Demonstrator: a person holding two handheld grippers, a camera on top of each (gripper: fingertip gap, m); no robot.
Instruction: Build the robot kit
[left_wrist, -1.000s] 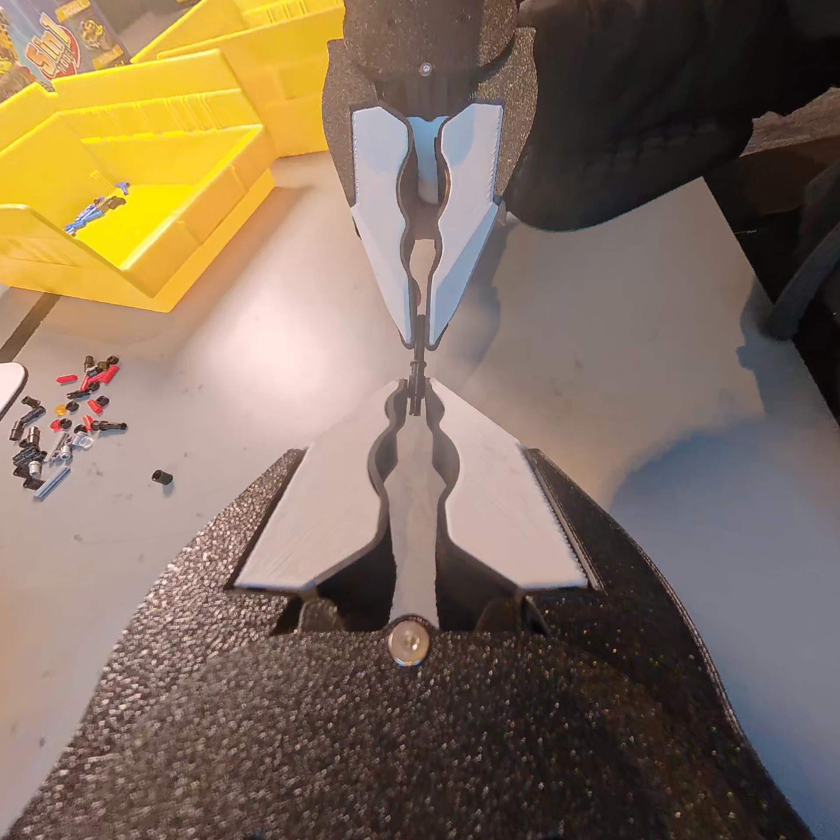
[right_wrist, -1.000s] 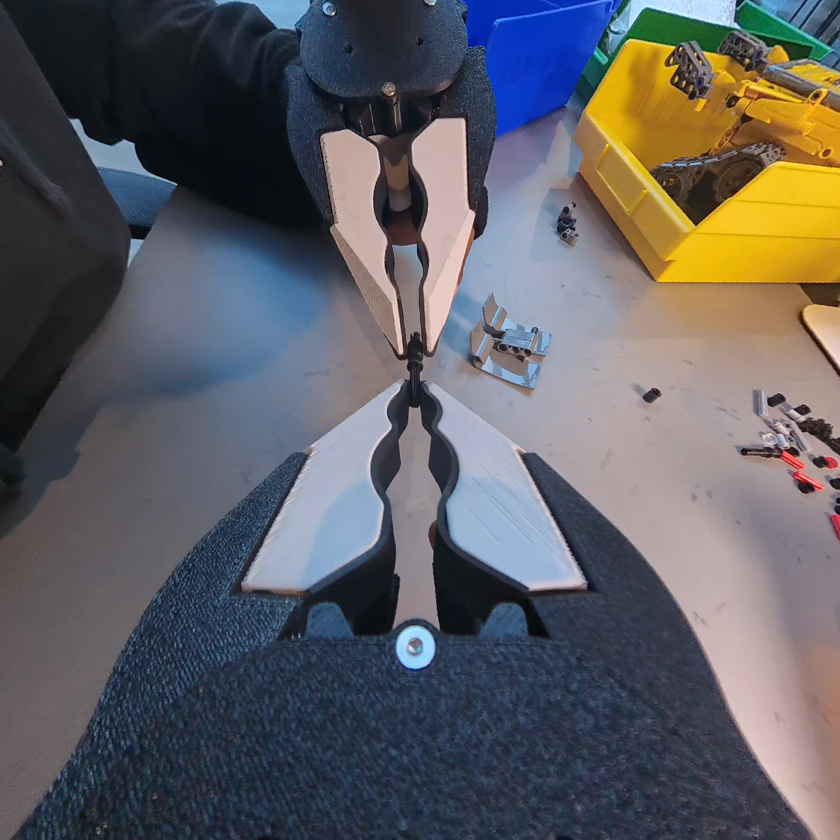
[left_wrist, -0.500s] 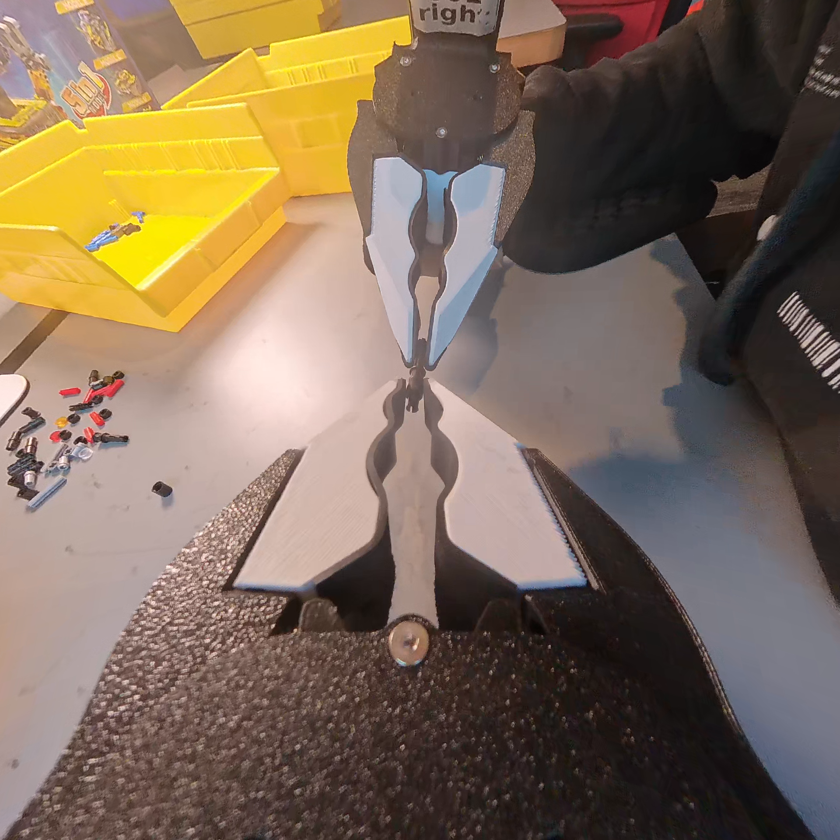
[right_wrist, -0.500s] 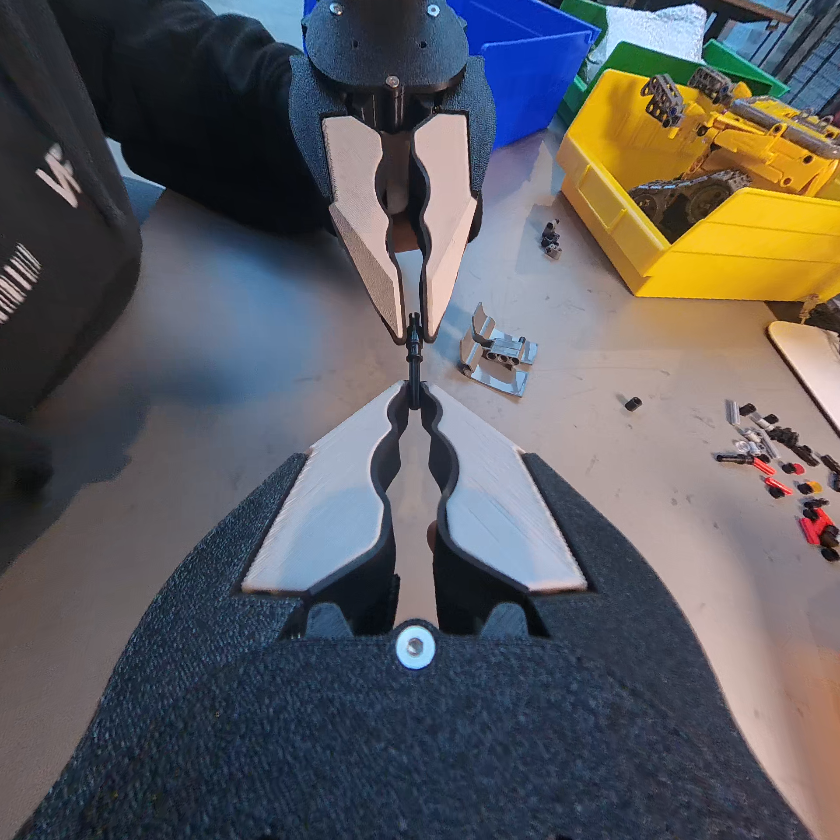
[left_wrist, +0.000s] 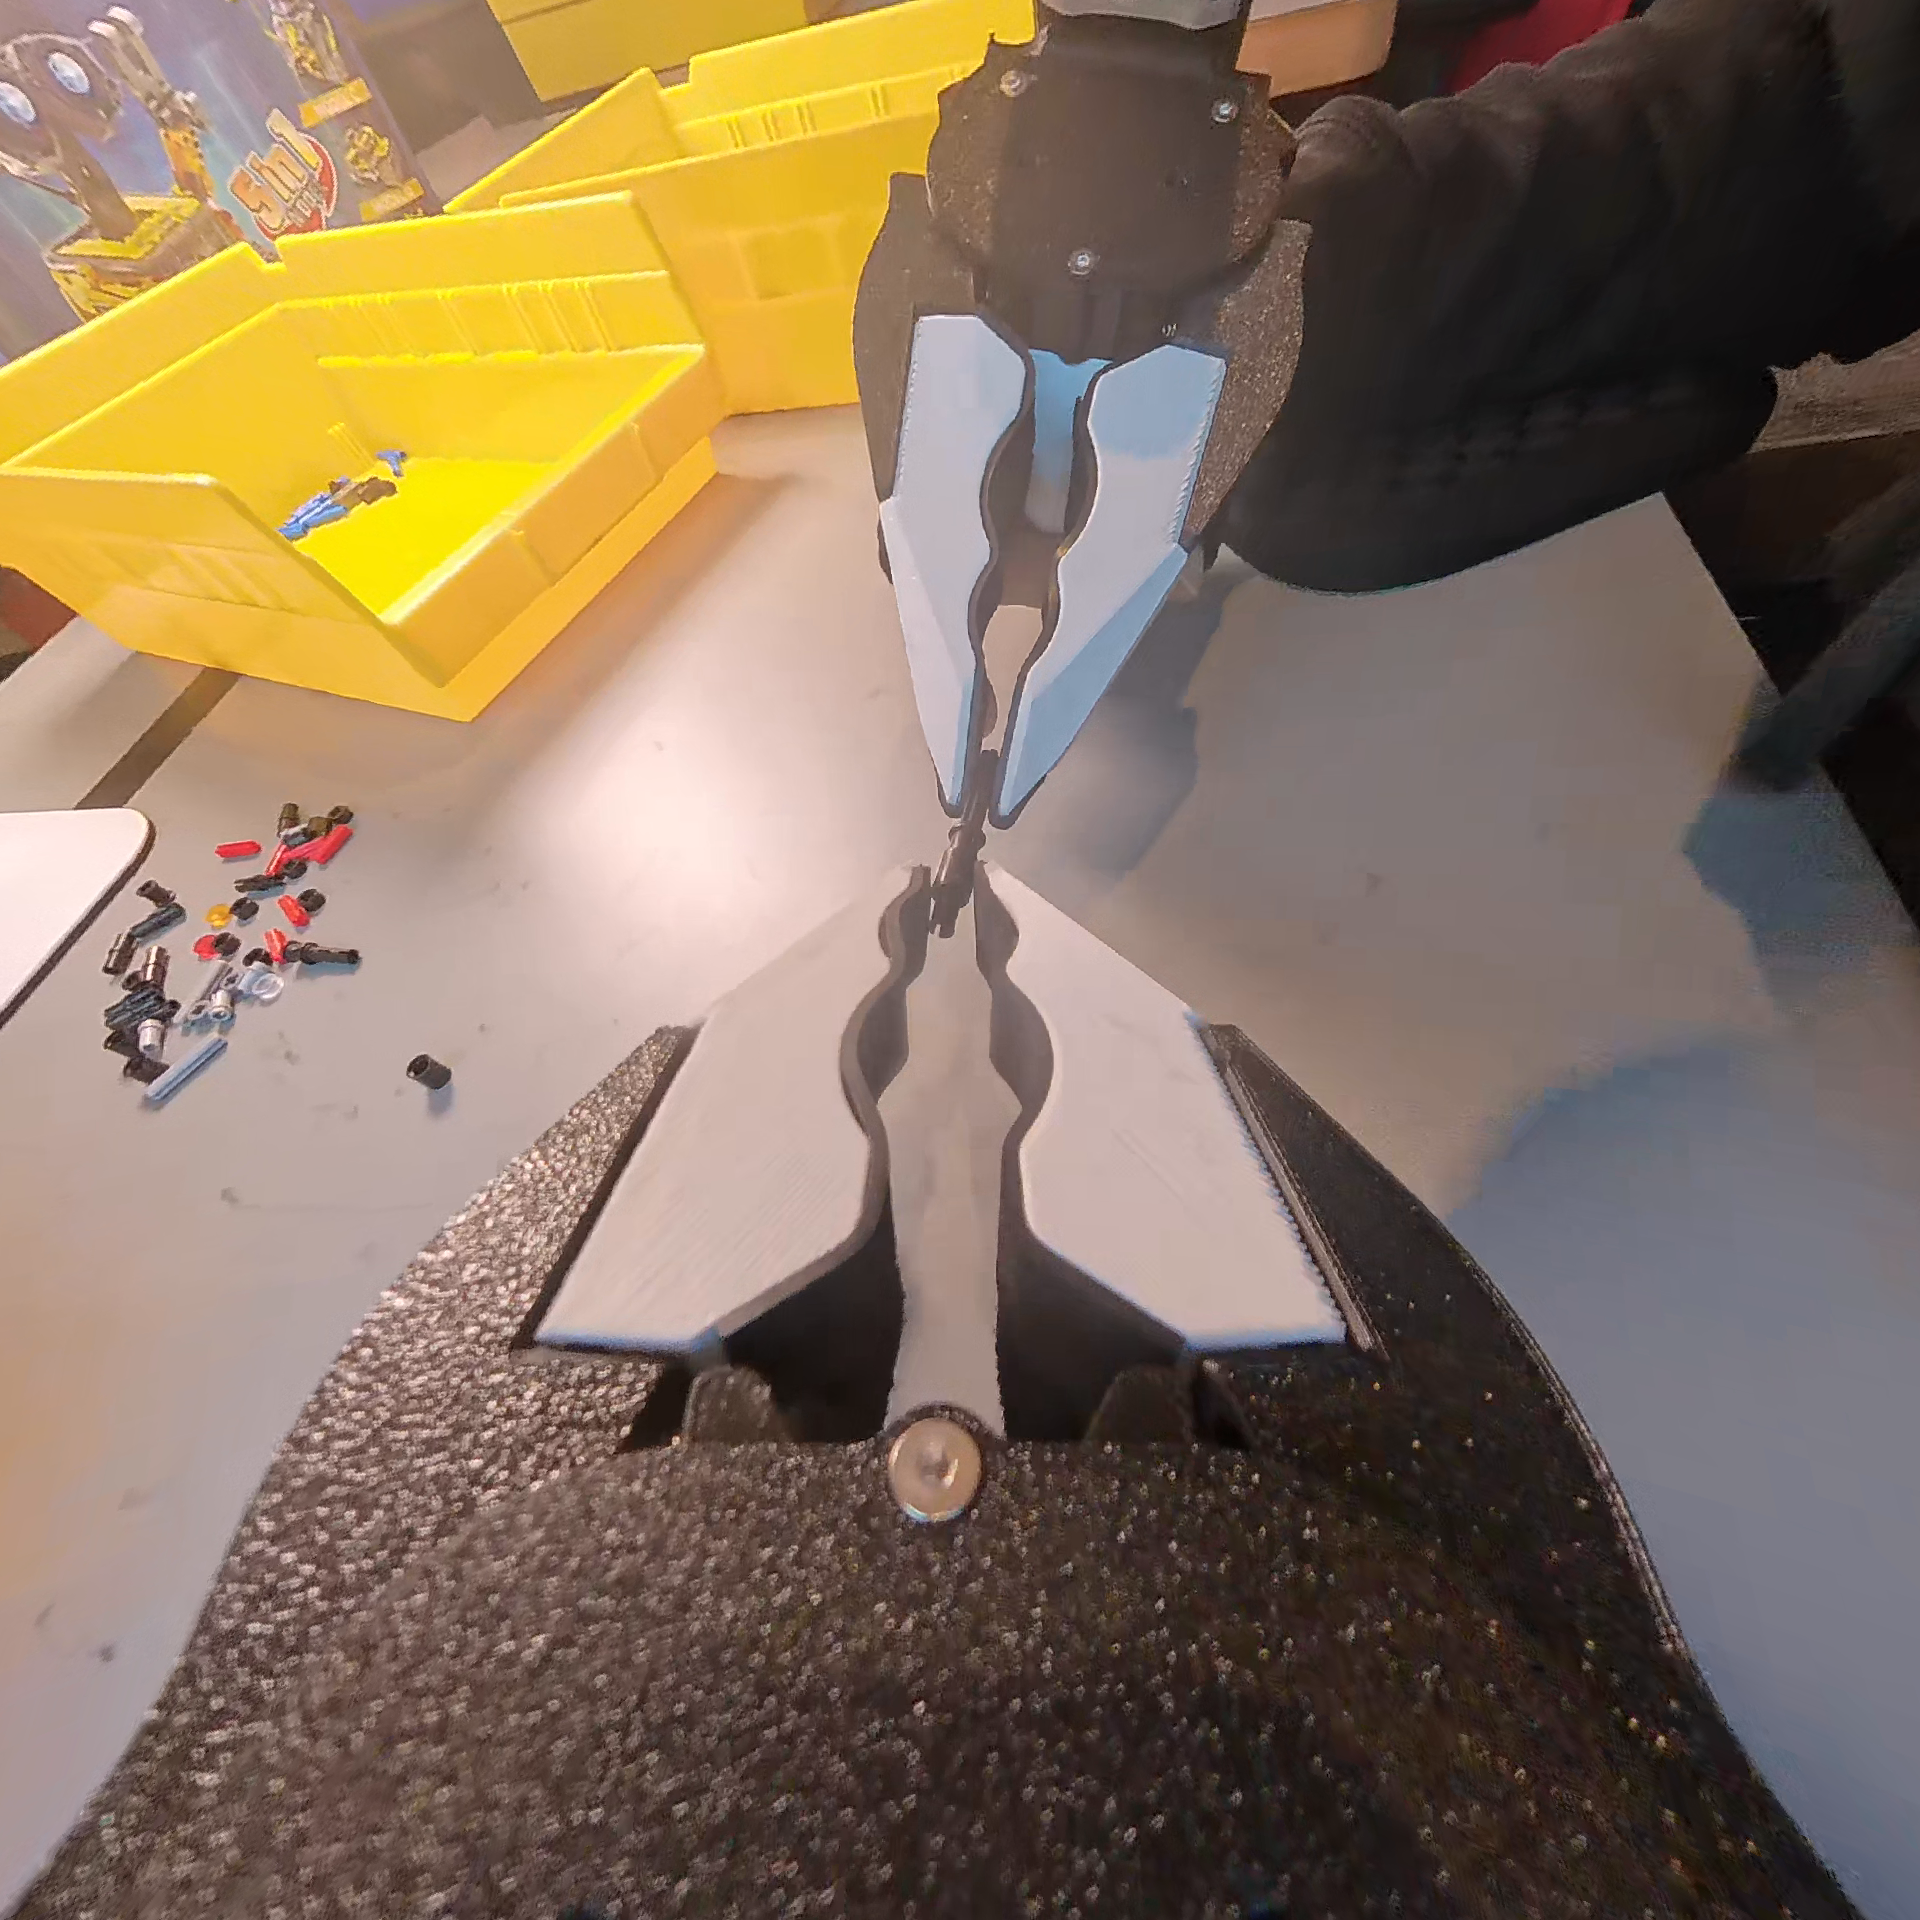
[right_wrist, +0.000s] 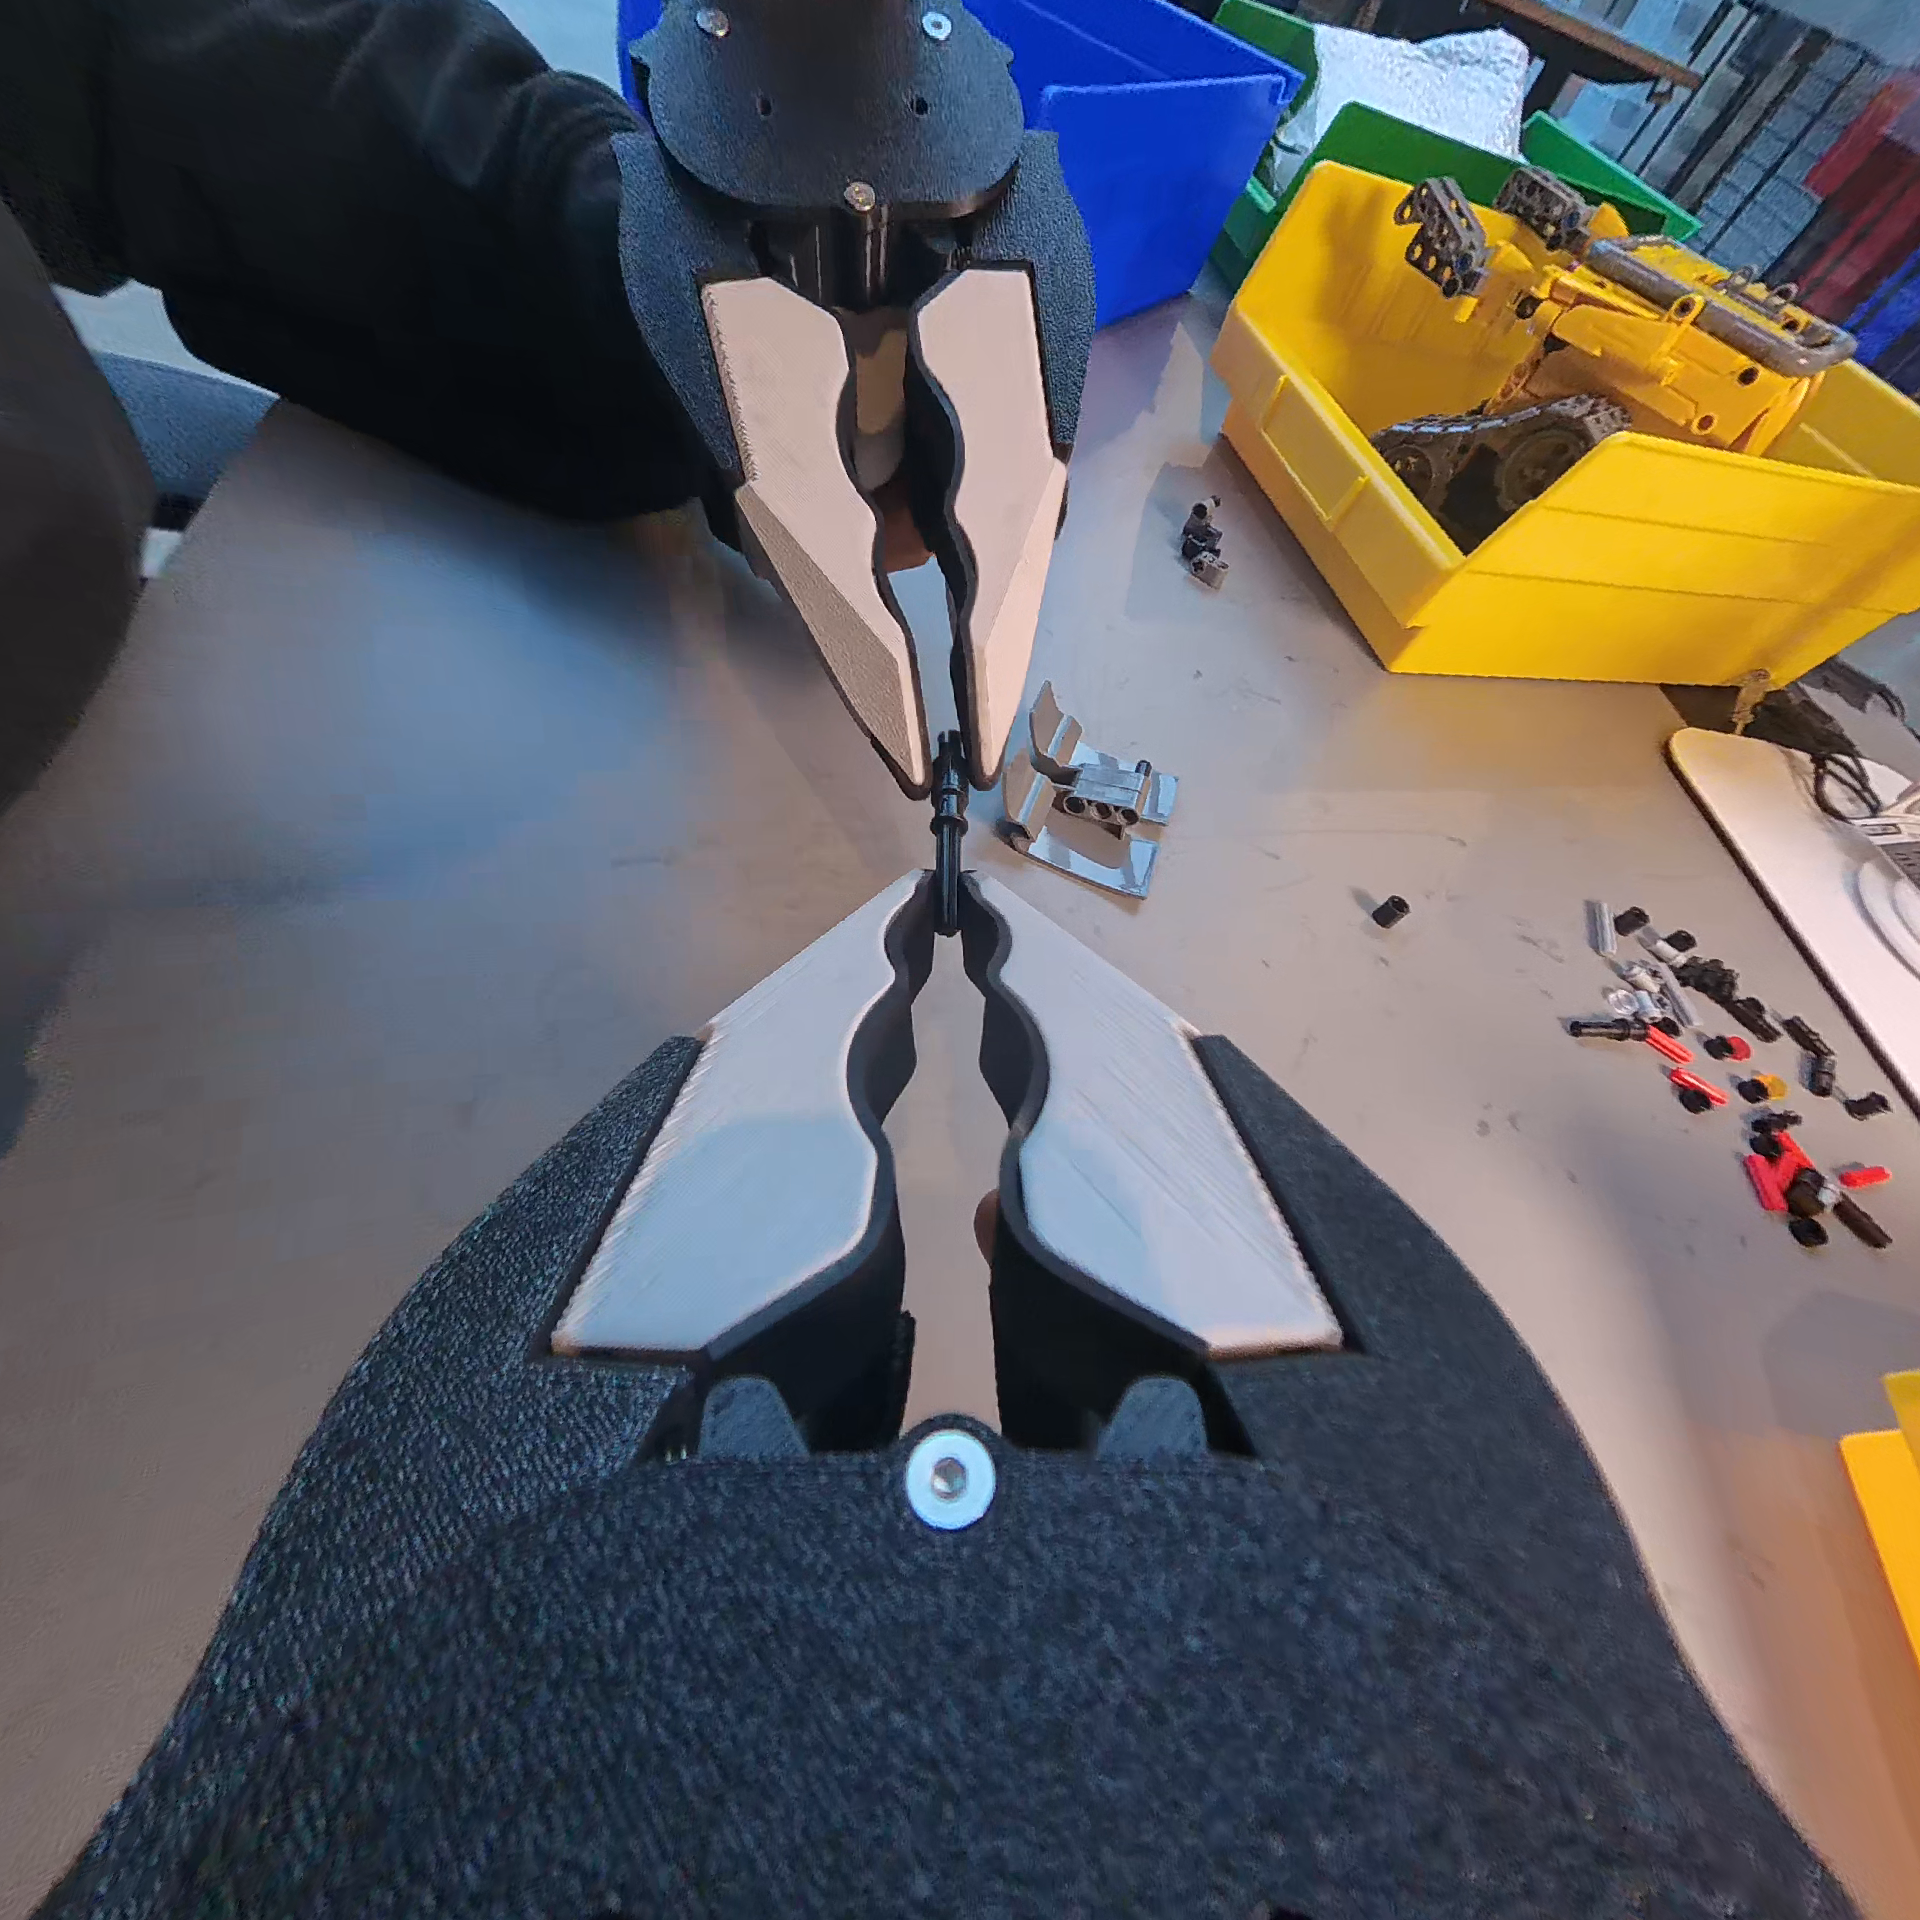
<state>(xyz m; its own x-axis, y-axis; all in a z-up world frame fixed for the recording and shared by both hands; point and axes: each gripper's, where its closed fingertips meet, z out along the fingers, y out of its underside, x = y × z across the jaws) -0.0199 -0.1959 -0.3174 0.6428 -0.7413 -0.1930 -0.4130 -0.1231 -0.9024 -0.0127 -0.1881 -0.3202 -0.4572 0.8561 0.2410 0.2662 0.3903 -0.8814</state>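
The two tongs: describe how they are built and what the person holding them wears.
Both are alike. The left tongs and the right tongs each have a rough black speckled body, a silver screw at the centre, and two pale, flat, wedge-shaped fingers with wavy black-edged inner sides and a sawtooth outer edge. No cables show. The hand behind the far tongs wears a black glove and a dark sleeve.

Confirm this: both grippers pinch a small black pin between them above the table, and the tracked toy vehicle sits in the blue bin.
Wrong bin. The right wrist view shows the tracked toy vehicle in a yellow bin. The rest holds: left gripper and right gripper pinch the black pin above the table.
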